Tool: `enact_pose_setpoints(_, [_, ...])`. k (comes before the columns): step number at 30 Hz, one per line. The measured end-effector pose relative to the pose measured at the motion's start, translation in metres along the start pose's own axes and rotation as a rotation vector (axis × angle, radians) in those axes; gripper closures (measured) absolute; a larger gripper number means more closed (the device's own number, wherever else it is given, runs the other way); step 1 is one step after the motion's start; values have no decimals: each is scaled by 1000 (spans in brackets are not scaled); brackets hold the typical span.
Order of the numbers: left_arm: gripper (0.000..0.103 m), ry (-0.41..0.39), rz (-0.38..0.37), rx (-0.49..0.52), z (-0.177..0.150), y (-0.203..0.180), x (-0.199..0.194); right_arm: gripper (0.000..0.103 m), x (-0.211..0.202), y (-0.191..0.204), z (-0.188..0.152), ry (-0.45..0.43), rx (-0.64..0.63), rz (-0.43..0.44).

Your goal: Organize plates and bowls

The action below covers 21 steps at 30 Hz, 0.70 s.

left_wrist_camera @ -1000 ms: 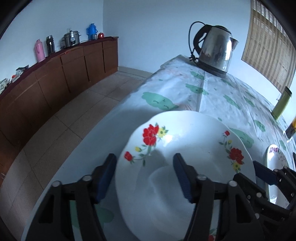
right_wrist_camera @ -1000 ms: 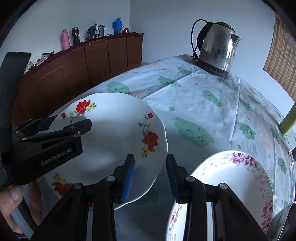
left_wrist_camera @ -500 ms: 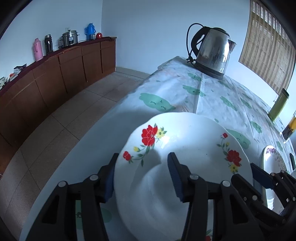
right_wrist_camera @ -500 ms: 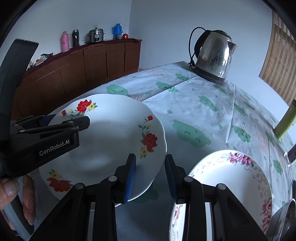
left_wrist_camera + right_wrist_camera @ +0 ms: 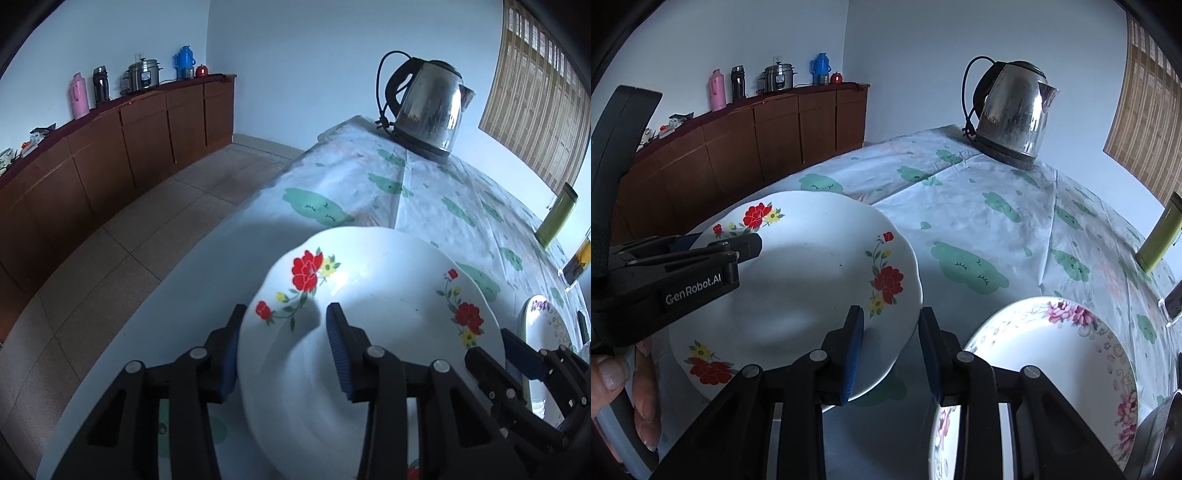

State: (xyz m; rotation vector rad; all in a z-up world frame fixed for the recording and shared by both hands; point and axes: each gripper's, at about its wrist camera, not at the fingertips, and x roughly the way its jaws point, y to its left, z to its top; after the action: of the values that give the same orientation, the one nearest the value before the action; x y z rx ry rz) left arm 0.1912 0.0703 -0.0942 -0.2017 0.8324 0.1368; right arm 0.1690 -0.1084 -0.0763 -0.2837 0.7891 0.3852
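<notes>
Grasping of the red-flowered plate looks like the step in hand.

Left wrist view: the plate sits on the tablecloth, on the near side of the kettle. The left gripper straddles its rim. Its jaws have just been closing and are not plainly clamped.

Right wrist view: the right gripper straddles the rim on the other side, its jaws also narrowing, with a gap still showing.

Next, I judge, both must pinch firmly. They can then lift the plate level toward the pink-flowered plate, nearer than the kettle and to its right.

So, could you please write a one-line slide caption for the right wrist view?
Both grippers, right and left, closing on opposite rims of the red-flowered plate beside a pink-flowered plate.
</notes>
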Motion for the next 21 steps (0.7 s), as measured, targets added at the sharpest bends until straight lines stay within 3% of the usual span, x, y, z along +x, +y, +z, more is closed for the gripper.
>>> enact_pose_setpoints(8, [63,-50,-10,15,0,-1,-10,70,-14,-1,3,-47,0,-27])
enact_pose_setpoints(21, [63,-97,-15,22,0,-2,-17,70,-26,-6,3,-76,30,1])
